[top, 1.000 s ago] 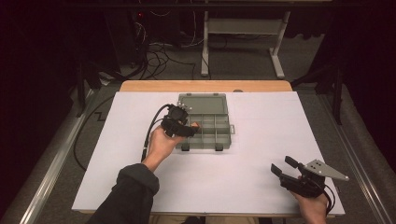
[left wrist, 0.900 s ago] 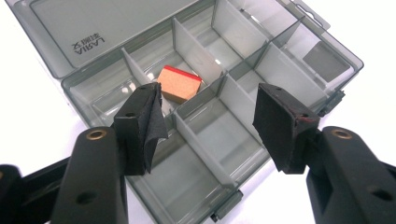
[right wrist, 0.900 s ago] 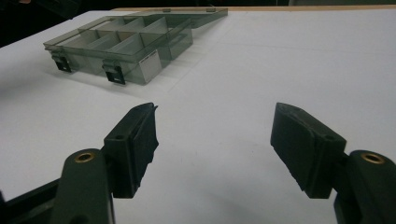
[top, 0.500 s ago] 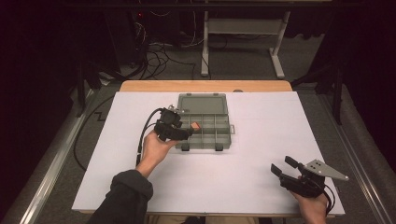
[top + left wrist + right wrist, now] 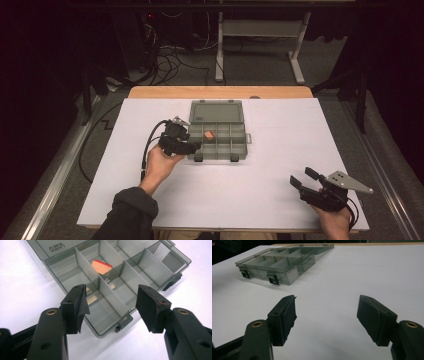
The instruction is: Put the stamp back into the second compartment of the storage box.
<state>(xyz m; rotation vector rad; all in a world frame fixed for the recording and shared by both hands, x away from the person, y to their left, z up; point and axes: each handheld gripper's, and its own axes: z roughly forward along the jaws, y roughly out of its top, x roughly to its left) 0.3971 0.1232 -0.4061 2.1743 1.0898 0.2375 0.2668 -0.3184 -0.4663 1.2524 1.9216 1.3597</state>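
A smoky clear organizer box (image 5: pixel 218 141) lies open mid-table, its lid (image 5: pixel 216 111) flat behind it. An orange wedge with a red edge (image 5: pixel 209 135) rests in one rear compartment and appears as the same orange wedge (image 5: pixel 101 266) in the left gripper view. My left gripper (image 5: pixel 194 143) sits at the box's front-left corner, and its jaws stand open and empty over the front compartments (image 5: pixel 112 300). My right gripper (image 5: pixel 303 179) hovers near the table's front right corner. It is open, it holds nothing (image 5: pixel 327 312), and it points across white table toward the box (image 5: pixel 277 262).
White sheeting covers the table (image 5: pixel 280 150), and a wooden strip (image 5: pixel 220 92) shows at the far edge. Two black latches (image 5: pixel 198 158) stick out from the box's front wall. Cables and a metal stand (image 5: pixel 260 45) lie on the floor beyond the table.
My left gripper has drawn back to the left and toward the near side, off the box's middle, leaving the orange wedge uncovered. The right gripper has stayed put.
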